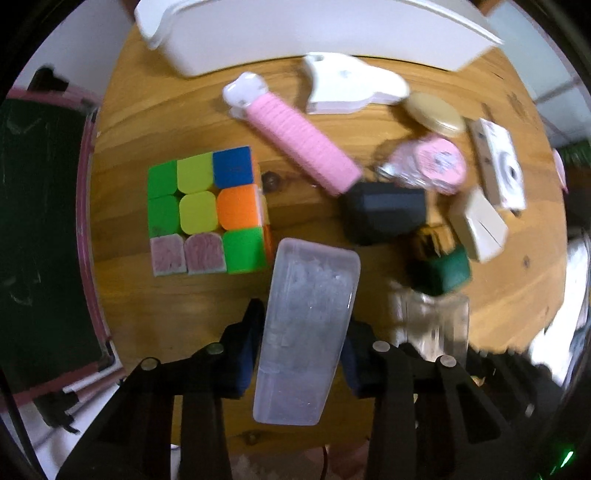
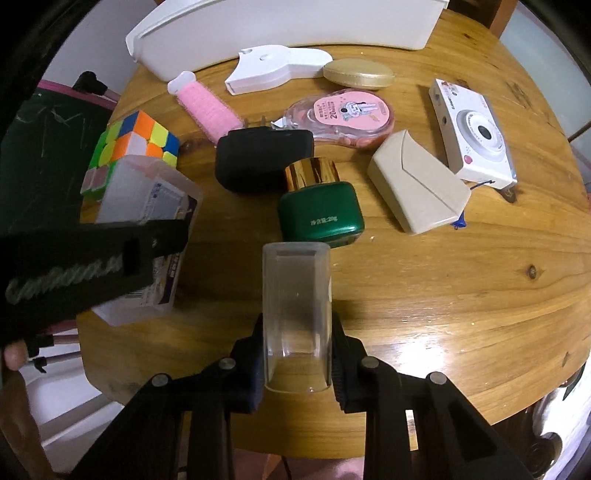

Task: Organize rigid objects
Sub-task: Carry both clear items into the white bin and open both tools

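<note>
A: Which step are we on?

B: We judge it the carry. Our left tongs (image 1: 299,354) are clamped on the frosted plastic case (image 1: 306,332), lifted beside the puzzle cube (image 1: 203,214). Our right tongs (image 2: 297,363) pinch the clear cap (image 2: 295,317), just short of the green jar (image 2: 319,210).

A: And next?

B: Both need to reach the white bin (image 2: 280,33) at the far edge of the worktop (image 2: 443,277), passing over the black charger (image 2: 258,162) and pink roller (image 2: 207,107). We'd release only once we are inside its rim.
</note>
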